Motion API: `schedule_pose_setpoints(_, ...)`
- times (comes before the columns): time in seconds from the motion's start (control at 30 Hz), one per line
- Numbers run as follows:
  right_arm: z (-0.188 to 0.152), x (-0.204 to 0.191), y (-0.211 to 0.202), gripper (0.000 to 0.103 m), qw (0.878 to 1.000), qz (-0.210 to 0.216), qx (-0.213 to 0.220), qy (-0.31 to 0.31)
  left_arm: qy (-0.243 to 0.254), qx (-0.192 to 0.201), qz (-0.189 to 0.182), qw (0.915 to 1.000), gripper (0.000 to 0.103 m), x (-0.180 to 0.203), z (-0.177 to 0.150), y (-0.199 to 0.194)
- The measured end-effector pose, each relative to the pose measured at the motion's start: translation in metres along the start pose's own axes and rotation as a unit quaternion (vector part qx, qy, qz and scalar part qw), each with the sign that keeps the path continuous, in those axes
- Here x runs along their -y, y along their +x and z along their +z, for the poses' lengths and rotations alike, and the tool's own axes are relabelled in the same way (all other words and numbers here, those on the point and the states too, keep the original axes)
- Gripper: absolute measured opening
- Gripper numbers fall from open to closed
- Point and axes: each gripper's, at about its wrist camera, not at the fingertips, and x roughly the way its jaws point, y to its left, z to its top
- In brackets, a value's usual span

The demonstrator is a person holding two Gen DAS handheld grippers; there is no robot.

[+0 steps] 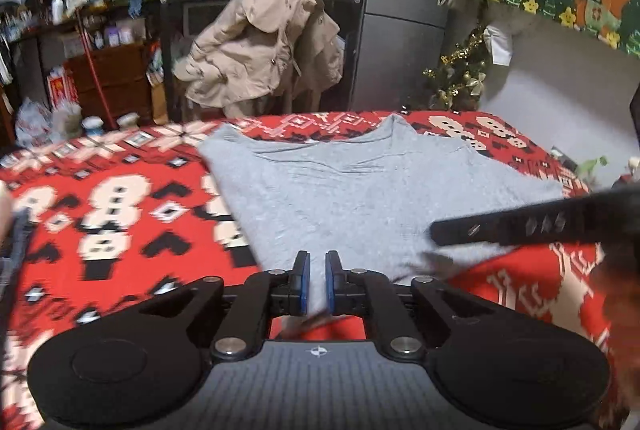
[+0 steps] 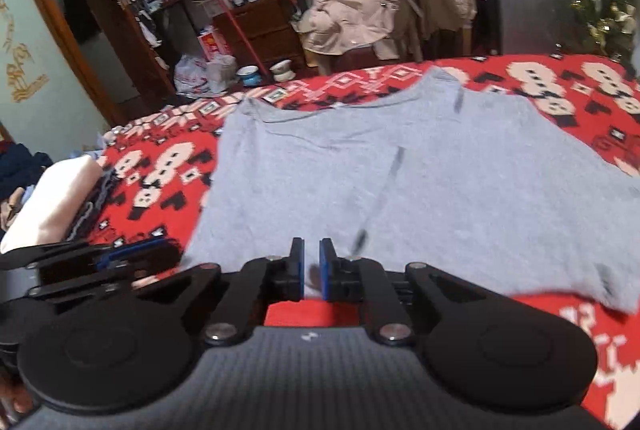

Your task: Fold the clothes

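A plain grey cotton T-shirt [image 1: 352, 190] is lying spread out on the red surface with a white and black knitted Christmas pattern [image 1: 120, 198], its neckline pointing to the far edge. The cloth is mostly flat, with some soft wrinkles near the collar.

The left tongs [image 1: 317, 280] are standing narrow at the near hem, and grey cloth is sitting between the blue pads; whether they are pinching it is hard to make out. The right tongs [image 2: 311, 268] are also narrow, with the hem between them. The near hem is blurred in both views. A beige jacket [image 1: 260, 42] is hanging behind.
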Motion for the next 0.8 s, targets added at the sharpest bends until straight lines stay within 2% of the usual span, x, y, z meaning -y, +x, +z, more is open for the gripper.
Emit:
schedule_pose_setpoints(0.17, -0.004, 0.003, 0.025, 0.008, 1.0, 0.001, -0.03, 0.005, 0.004, -0.027, 0.002, 0.9996, 0.006, -0.002, -0.005, 0.018)
schedule_pose_setpoints(0.2, -0.006, 0.005, 0.025, 0.005, 1.0, 0.001, -0.03, 0.005, 0.004, -0.029, 0.004, 0.9996, 0.006, -0.004, -0.008, 0.018)
schedule_pose_setpoints(0.3, -0.009, 0.011, 0.021, 0.005, 1.0, 0.007, -0.029, 0.007, 0.007, -0.029, 0.008, 0.9995, 0.006, -0.008, -0.013, 0.012)
schedule_pose_setpoints(0.43, -0.002, 0.015, 0.01, 0.009, 1.0, 0.008, -0.011, 0.003, 0.013, -0.028, 0.011, 0.9995, 0.006, -0.005, -0.014, 0.012)
schedule_pose_setpoints(0.57, 0.015, 0.011, 0.026, 0.009, 1.0, 0.02, -0.009, 0.01, 0.01, -0.028, 0.015, 0.9995, 0.006, -0.004, -0.015, 0.013)
schedule_pose_setpoints(0.67, 0.019, 0.007, 0.043, 0.009, 1.0, 0.009, -0.018, 0.004, -0.002, -0.03, 0.01, 0.9995, 0.006, -0.007, -0.014, 0.012)
schedule_pose_setpoints(0.77, 0.015, 0.016, 0.048, 0.0, 1.0, -0.003, -0.024, 0.011, -0.005, -0.03, 0.008, 0.9995, 0.006, -0.008, -0.015, 0.012)
schedule_pose_setpoints(0.8, 0.014, 0.021, 0.045, 0.0, 1.0, -0.003, -0.022, 0.015, -0.003, -0.03, 0.008, 0.9995, 0.006, -0.007, -0.015, 0.012)
